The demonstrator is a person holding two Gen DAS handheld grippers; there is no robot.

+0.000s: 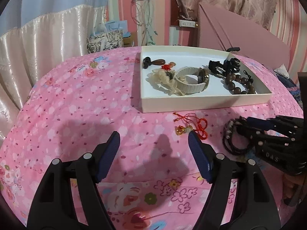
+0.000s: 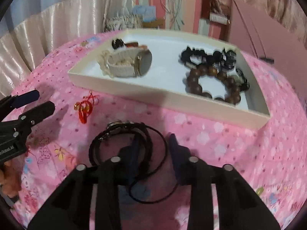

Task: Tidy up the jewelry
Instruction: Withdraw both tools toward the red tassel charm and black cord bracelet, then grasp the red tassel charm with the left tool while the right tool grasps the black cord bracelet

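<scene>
Your left gripper (image 1: pixel 153 143) hovers low over the pink bedspread (image 1: pixel 76 105) with its jaws spread wide and nothing between them. Just ahead of its right finger, the red cord charm (image 1: pixel 189 127) lies loose on the bed, outside the tray. Beyond it, most of the work looks done: the white tray (image 1: pixel 207 102) already holds a dark hair clip, a cream scrunchie (image 1: pixel 163 79), a white-strapped watch (image 1: pixel 193 81), black hair ties and the wooden bead bracelet (image 1: pixel 239 83). To the right, your right gripper (image 2: pixel 153 147) sits over the black cord bracelets (image 2: pixel 122 140); its jaws are apart, one finger seemingly threaded through the loops, not yet pinching. By my reckoning, two pieces remain: the charm and this black bundle.
</scene>
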